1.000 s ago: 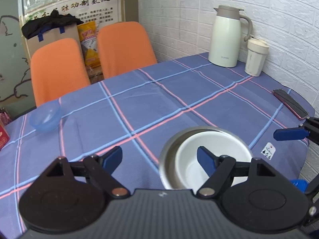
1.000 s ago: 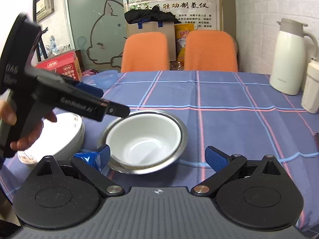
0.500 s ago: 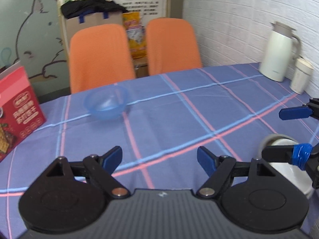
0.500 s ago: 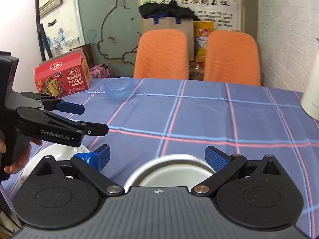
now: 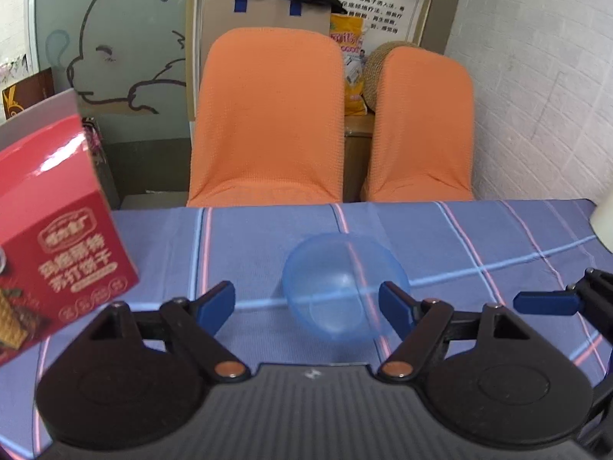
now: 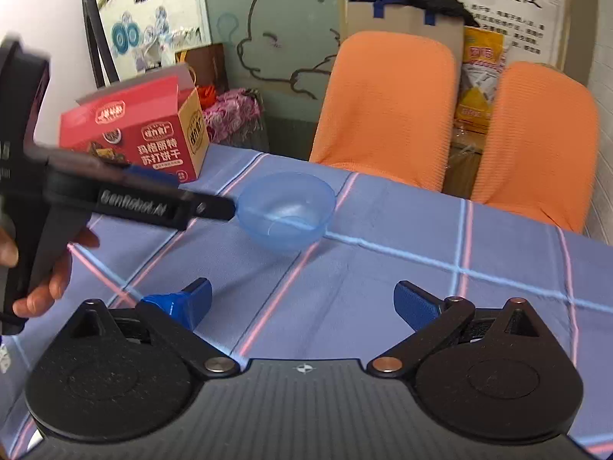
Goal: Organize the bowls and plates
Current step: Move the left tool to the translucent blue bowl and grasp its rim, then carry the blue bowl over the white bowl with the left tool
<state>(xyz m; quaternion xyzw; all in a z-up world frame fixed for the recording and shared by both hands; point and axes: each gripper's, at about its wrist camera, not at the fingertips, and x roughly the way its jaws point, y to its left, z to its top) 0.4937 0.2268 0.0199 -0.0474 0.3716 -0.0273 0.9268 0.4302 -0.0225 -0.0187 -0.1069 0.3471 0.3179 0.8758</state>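
A blue checked tablecloth point(image 5: 268, 237) with pink and pale-blue lines covers the table and fills the lower half of both views. In the left wrist view the left gripper point(image 5: 306, 303) hangs with its fingers spread wide and nothing between them, and the translucent blue bowl point(image 5: 345, 287) sits upright on the cloth right ahead at 12 o'clock, its rim overlapping the inner edge of the blue right-hand pad; whether pad and bowl touch cannot be told. At 9 o'clock a red biscuit box point(image 5: 49, 230) stands on the cloth, blurred. At 3 o'clock a blue fingertip of the right gripper point(image 5: 544, 303) pokes in from the frame edge. Past the far table edge, at 12 o'clock, two orange chairs point(image 5: 268, 115) stand side by side, with a cardboard box point(image 5: 264, 15) draped in black cloth behind them, a frosted glass panel with a cartoon outline at 10 o'clock and a white brick wall point(image 5: 536, 76) at 2 o'clock. In the right wrist view the right gripper point(image 6: 302, 303) is likewise released, holding nothing, over bare cloth; the bowl point(image 6: 285, 211) lies at 12 o'clock, well ahead of its pads. The left gripper point(image 6: 207, 207), gripped by a hand point(image 6: 49, 264) at 9 o'clock, reaches in with its fingertip just at the bowl's near-left rim.
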